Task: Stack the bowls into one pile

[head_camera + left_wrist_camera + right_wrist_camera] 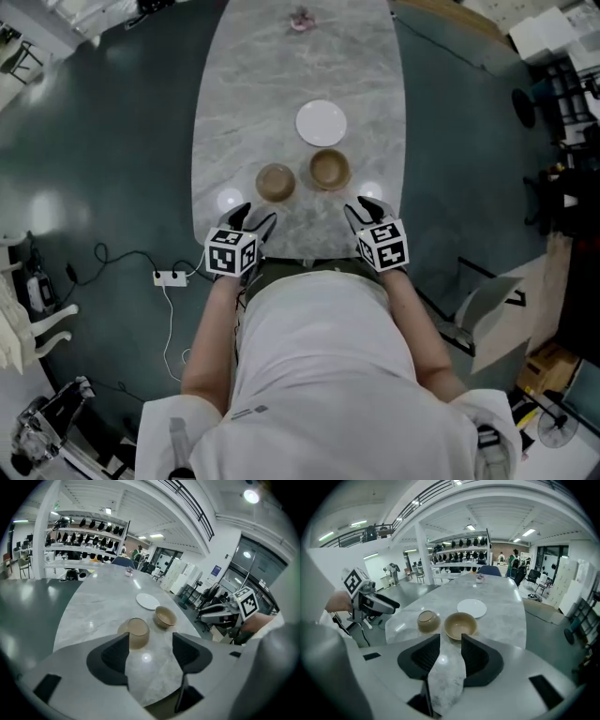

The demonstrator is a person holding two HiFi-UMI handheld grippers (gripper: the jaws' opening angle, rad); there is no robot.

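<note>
Near the worktop's (253, 84) 6 o'clock edge two brown bowls sit just apart, the left bowl (276, 182) at 9 o'clock of the right bowl (330, 170). A white plate (322, 123) lies at 12 o'clock of the right bowl. At 7 o'clock of the left bowl hovers the left claw (257, 216), jaws wide apart, empty. At 5 o'clock of the right bowl is the right claw (359, 207), jaws narrowly apart, empty. Bare stone runs beyond the plate toward 12 o'clock.
</note>
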